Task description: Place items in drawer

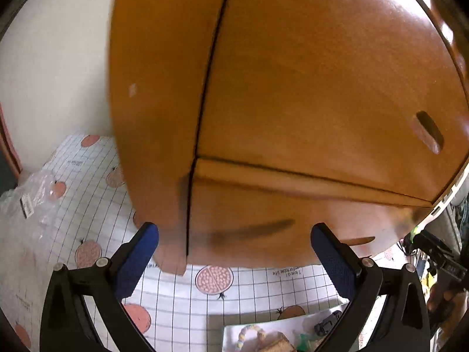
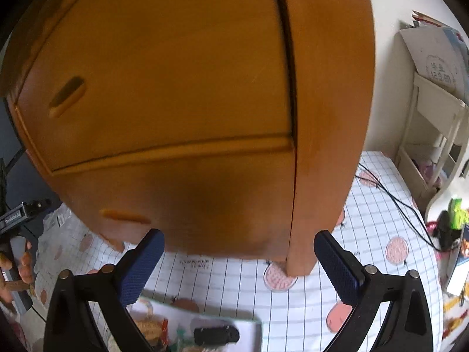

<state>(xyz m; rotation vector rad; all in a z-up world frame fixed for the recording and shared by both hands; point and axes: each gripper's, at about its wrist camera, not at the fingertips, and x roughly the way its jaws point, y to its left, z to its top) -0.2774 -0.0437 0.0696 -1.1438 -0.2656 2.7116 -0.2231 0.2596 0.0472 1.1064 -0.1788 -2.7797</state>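
Note:
A small orange-brown wooden drawer cabinet (image 1: pixel 293 102) stands on the patterned tablecloth, close in front of both cameras; it fills the right wrist view (image 2: pixel 176 102) too. Both drawers look closed. The upper drawer has a slot handle (image 1: pixel 429 132) (image 2: pixel 67 96); the lower one has a slot handle (image 1: pixel 359 240) (image 2: pixel 124 216). My left gripper (image 1: pixel 234 249) is open, empty, low before the lower drawer's left part. My right gripper (image 2: pixel 239 255) is open, empty, before the lower drawer's right part. A shallow tray of small items (image 1: pixel 281 334) (image 2: pixel 205 328) lies just below the grippers.
White grid tablecloth with pink fruit prints (image 1: pixel 181 299) (image 2: pixel 366 220). Crumpled clear plastic (image 1: pixel 29 205) lies at the left. A black cable (image 2: pixel 395 205) runs right of the cabinet; a cream shelf with books (image 2: pixel 433 117) stands beyond. A hand on the other gripper (image 2: pixel 17 264) shows at far left.

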